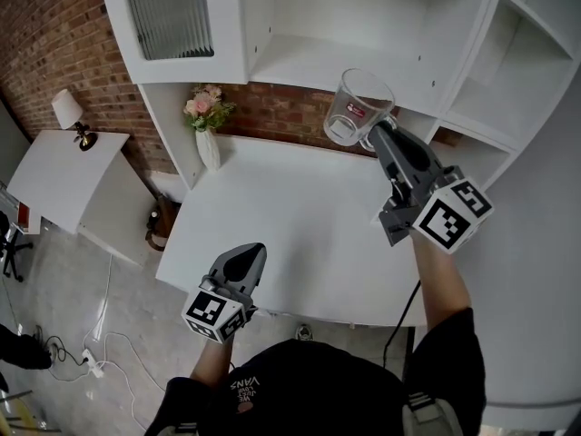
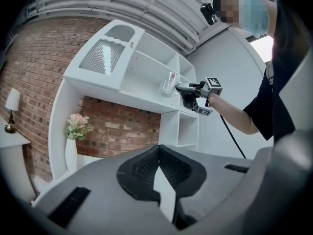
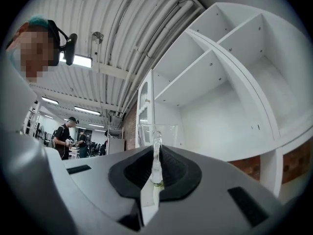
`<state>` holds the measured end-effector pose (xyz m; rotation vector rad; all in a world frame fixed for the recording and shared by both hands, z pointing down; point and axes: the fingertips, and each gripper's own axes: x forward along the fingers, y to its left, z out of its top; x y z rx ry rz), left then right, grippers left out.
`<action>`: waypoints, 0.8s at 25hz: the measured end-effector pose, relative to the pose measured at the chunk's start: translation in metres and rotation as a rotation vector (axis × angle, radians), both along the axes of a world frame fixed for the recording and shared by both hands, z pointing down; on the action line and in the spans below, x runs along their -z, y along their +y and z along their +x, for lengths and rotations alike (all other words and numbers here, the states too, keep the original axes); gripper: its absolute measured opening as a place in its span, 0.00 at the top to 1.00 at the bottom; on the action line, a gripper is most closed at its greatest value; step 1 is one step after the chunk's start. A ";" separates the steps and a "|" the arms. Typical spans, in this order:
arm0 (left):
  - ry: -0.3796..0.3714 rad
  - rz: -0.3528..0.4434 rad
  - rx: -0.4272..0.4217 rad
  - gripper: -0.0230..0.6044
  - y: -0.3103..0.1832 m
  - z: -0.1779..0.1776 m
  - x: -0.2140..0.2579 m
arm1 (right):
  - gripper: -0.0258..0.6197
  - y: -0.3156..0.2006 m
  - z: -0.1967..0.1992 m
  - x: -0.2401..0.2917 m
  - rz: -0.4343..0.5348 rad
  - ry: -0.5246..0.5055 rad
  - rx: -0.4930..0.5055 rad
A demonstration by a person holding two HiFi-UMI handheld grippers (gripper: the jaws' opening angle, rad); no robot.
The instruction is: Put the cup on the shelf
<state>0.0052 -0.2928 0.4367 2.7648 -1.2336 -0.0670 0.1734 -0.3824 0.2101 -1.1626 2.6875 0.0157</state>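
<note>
Cup (image 1: pixel 359 107): clear glass, with handle (image 3: pixel 156 160); in the air, tilted, just in front of the shelf (image 1: pixel 300 69) edge, above the far right of the counter (image 1: pixel 290 216); not yet set down. Right gripper (image 1: pixel 377 134): fingers (image 3: pixel 128 170) closed on the handle alone, so the hold is narrow. Left gripper (image 1: pixel 247 254): near left, low at the counter's near edge, fingers shut, nothing between them. Vase (image 1: pixel 208 148) with flowers: far left of the counter, well apart from the cup. Hazards, as judged: the cup may swing on its thin handle grip; the rim may knock the shelf edge or the upright at right; if let go while tilted, it may tip and roll off.
</note>
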 end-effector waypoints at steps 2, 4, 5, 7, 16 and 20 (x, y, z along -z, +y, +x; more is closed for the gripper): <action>0.001 -0.005 0.014 0.95 -0.002 -0.002 -0.002 | 0.93 -0.013 0.002 0.010 0.000 0.015 -0.003; 0.006 -0.008 0.021 0.95 -0.004 -0.003 -0.004 | 0.93 -0.027 0.004 0.019 0.001 0.036 -0.014; 0.009 -0.009 0.025 0.95 -0.004 -0.004 -0.005 | 0.93 -0.033 0.005 0.023 0.001 0.045 -0.020; 0.010 -0.010 0.034 0.95 -0.005 -0.005 -0.005 | 0.93 -0.045 0.007 0.029 0.001 0.062 -0.031; 0.015 0.007 0.068 0.95 -0.014 -0.005 0.002 | 0.93 -0.096 0.013 0.041 -0.015 0.161 -0.096; 0.008 0.011 0.064 0.95 -0.019 0.000 0.002 | 0.93 -0.114 0.014 0.037 -0.038 0.186 -0.115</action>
